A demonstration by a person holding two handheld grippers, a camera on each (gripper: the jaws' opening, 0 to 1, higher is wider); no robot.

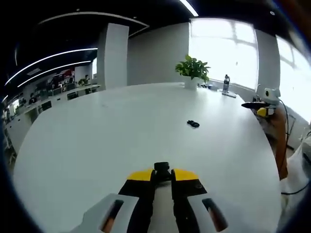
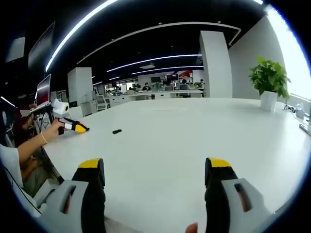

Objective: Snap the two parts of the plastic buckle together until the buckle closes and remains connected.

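My left gripper [image 1: 163, 177] is shut on a small black buckle half [image 1: 162, 168] pinched between its yellow-tipped jaws, low over the white table [image 1: 97, 145]. The other black buckle half [image 1: 193, 124] lies loose on the table farther ahead, slightly right. In the right gripper view that loose half [image 2: 116, 131] lies at mid-left on the table [image 2: 194, 141]. My right gripper [image 2: 155, 170] stands wide open near the table's edge with nothing between its jaws. The left gripper [image 2: 74, 126] appears at the far left there, held by a person's hand [image 2: 52, 130]. The right gripper [image 1: 265, 104] appears at the table's right edge in the left gripper view.
A potted plant [image 1: 193, 69] and a bottle [image 1: 226, 83] stand at the table's far end; the plant [image 2: 268, 80] is at the right in the right gripper view. A laptop [image 2: 43, 91] and a paper roll [image 2: 60, 106] sit beside the person. Office desks lie beyond.
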